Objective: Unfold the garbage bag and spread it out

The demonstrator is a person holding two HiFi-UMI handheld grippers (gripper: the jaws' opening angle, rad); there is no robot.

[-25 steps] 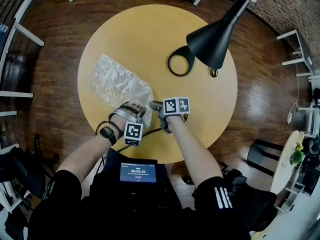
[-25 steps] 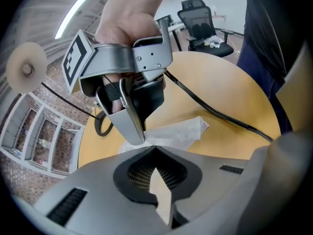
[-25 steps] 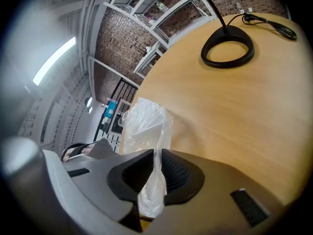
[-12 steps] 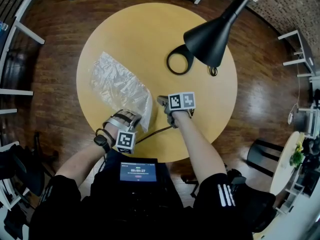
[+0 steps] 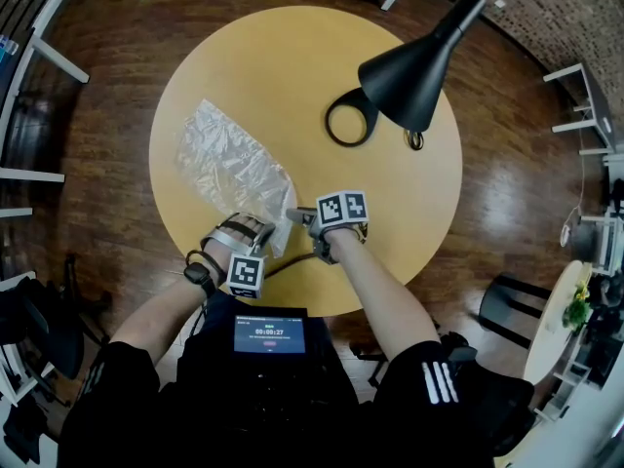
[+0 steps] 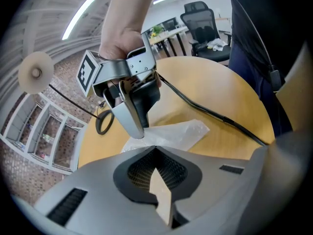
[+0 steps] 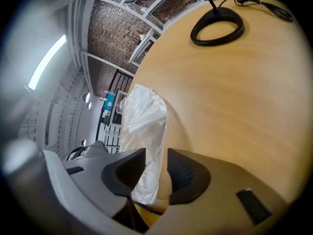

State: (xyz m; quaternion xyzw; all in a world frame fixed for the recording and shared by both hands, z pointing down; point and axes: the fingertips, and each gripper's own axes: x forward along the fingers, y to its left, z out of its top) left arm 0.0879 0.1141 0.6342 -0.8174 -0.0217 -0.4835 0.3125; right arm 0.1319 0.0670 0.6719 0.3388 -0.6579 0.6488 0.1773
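A crumpled clear garbage bag [image 5: 229,164] lies on the left half of the round yellow table [image 5: 292,57]. Its near corner is drawn out toward me into my left gripper [image 5: 271,234], which is shut on that corner. In the left gripper view the film [image 6: 171,133] runs in behind the closed left gripper [image 6: 155,155]. My right gripper [image 5: 293,215] points left at the same corner, its fingers [image 6: 133,124] down on the plastic. Its jaws have just been opening. In the right gripper view the bag [image 7: 144,126] hangs loose in the gap of the right gripper [image 7: 156,173], not pinched.
A black desk lamp [image 5: 414,71] leans over the table's right half, its ring base [image 5: 353,123] on the tabletop. A black cable [image 5: 292,259] crosses the near table edge. A small screen [image 5: 268,337] sits at my chest. White chair frames [image 5: 39,57] stand around on the wood floor.
My left hand drew back toward me and pulled the bag's near corner out. The right gripper swung right, then came back left onto that corner with its jaws apart.
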